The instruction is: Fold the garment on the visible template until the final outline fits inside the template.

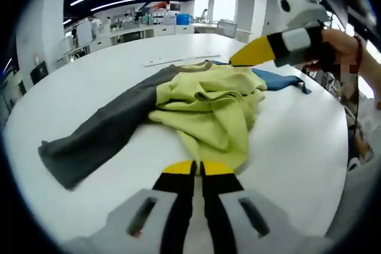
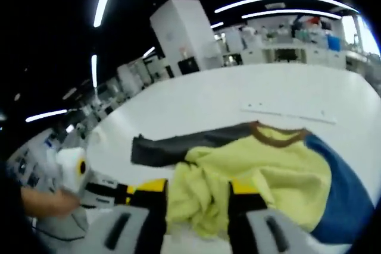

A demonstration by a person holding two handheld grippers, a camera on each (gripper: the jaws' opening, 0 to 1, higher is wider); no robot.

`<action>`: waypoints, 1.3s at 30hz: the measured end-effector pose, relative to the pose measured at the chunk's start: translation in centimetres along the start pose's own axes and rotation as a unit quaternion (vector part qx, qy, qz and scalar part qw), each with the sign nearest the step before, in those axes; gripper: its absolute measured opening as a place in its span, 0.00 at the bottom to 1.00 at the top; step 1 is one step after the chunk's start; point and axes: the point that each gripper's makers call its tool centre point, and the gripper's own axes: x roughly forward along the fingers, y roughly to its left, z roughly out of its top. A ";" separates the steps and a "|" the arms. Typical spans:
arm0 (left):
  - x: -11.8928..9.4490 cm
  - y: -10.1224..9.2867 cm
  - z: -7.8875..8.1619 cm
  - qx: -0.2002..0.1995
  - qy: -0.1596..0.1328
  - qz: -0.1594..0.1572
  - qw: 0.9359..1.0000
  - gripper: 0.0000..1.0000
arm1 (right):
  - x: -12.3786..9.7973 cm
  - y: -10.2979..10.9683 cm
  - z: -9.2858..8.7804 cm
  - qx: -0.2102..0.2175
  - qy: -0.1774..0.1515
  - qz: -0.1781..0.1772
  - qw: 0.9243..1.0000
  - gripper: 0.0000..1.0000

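White and wide, the round desk carries a crumpled garment near its middle, with lab benches and lit ceiling strips in the room behind.

In the left gripper view, the left gripper sits low at the near edge of the desk, its yellow-tipped jaws pressed together with only a thin slit between them, just at the garment's near yellow hem; whether cloth is caught between them cannot be told. The right gripper comes in from the right, held by a person's hand, its yellow tip over the far side of the garment near the blue sleeve.

In the right gripper view, the right gripper has its jaws spread, with a fold of yellow cloth bunched between them. The left gripper shows at the lower left.

A dark grey sleeve stretches from the yellow body toward the desk's left edge. The brown collar faces the far edge. Beyond the garment lies a flat pale strip. Bare desk surrounds the garment on the left and far sides.
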 end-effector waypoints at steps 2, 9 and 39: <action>0.0 0.0 0.1 0.000 -0.001 0.001 1.000 0.01 | -0.6 -0.3 -0.8 0.001 0.004 -0.004 1.000 0.37; -0.2 -0.1 0.0 0.001 0.002 0.003 1.000 0.01 | -2.0 -1.2 -3.7 0.014 0.023 -0.032 0.999 0.36; -0.5 -0.4 -0.7 -0.014 0.001 0.008 1.000 0.01 | -0.3 -2.1 -8.3 0.073 0.047 -0.106 0.991 0.19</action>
